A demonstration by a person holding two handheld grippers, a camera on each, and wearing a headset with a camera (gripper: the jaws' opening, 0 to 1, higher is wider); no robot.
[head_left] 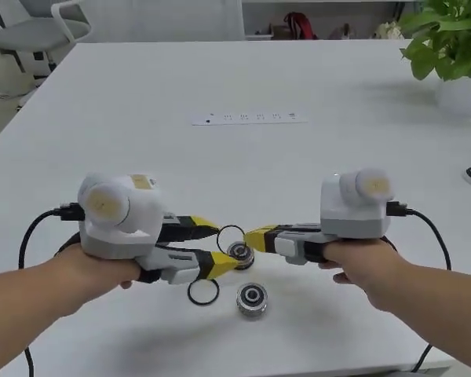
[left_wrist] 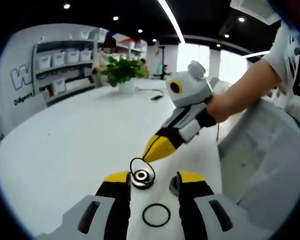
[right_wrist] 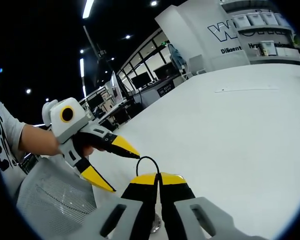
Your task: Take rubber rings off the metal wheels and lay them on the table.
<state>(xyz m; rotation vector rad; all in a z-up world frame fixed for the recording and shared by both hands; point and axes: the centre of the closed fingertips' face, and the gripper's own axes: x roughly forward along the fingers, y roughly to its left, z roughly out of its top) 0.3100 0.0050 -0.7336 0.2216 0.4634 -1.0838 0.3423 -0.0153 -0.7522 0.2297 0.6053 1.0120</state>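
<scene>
The rubber ring (right_wrist: 147, 158) is pinched in the right gripper (head_left: 251, 238), whose jaws are pressed together on it, so the thin black loop stands up from their yellow tips, as the right gripper view shows. The loop reaches toward a metal wheel (head_left: 240, 253), which sits on the white table (head_left: 220, 157) just under the ring; I cannot tell if the ring is fully off it. The left gripper (left_wrist: 154, 179) has its jaws spread wide. In the left gripper view the wheel is right at the tip of one of these jaws and seems to touch it, while the other jaw stays apart from it. A second rubber ring (head_left: 190, 293) lies flat on the table near the front edge, between the spread jaws in the left gripper view. A second metal wheel (head_left: 252, 299) stands just beside this ring, on its right in the head view. Each gripper is held by a hand, and the two tips nearly meet in the middle.
</scene>
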